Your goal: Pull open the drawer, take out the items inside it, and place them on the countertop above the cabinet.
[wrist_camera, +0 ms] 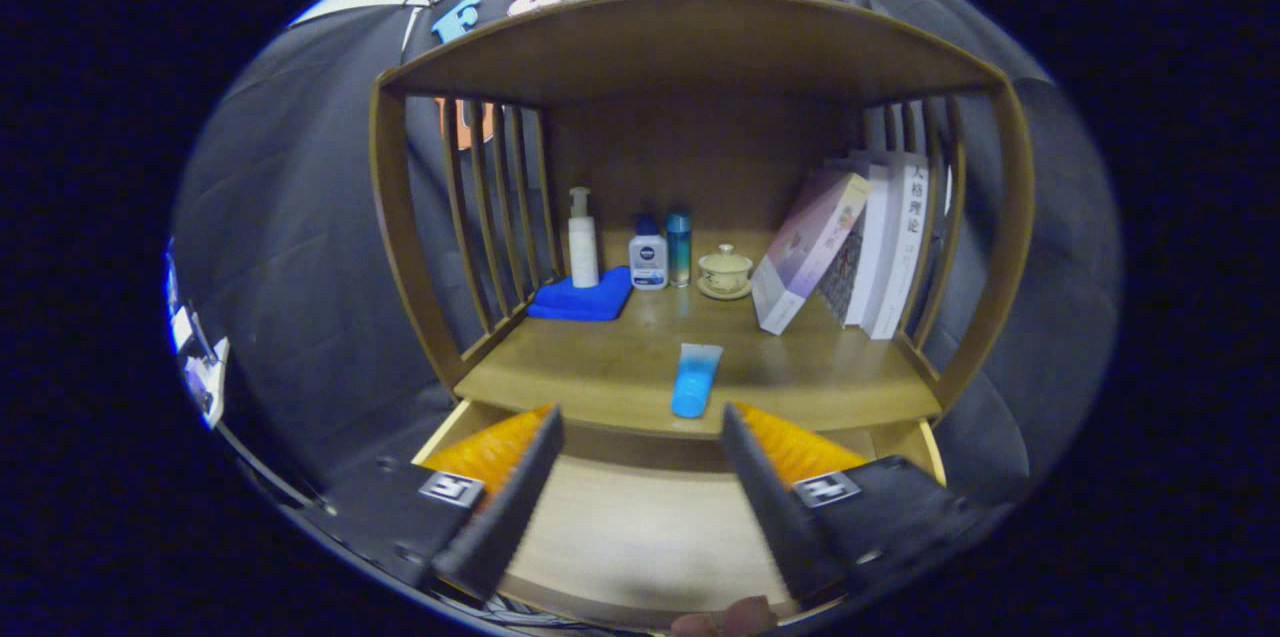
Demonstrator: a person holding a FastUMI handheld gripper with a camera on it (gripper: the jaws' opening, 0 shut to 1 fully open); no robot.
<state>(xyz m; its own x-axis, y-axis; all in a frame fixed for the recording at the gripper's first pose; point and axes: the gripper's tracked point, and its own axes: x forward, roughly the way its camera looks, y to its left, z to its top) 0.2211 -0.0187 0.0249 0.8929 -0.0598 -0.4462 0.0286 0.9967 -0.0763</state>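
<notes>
The wooden drawer (640,527) stands pulled open below the countertop (600,367), and its bare pale floor shows between my fingers. A blue tube (696,379) lies on the countertop near its front edge, just beyond my fingertips. My gripper (640,417) is open and holds nothing, its fingers spread wide over the open drawer. A fingertip of a person's hand (725,617) shows at the near side of the drawer.
At the back of the shelf stand a white pump bottle (582,239) on a folded blue cloth (583,299), a small white bottle (648,255), a slim blue bottle (679,247) and a lidded cup (725,272). Books (860,247) lean at the right. Slatted side walls and a top board enclose the shelf.
</notes>
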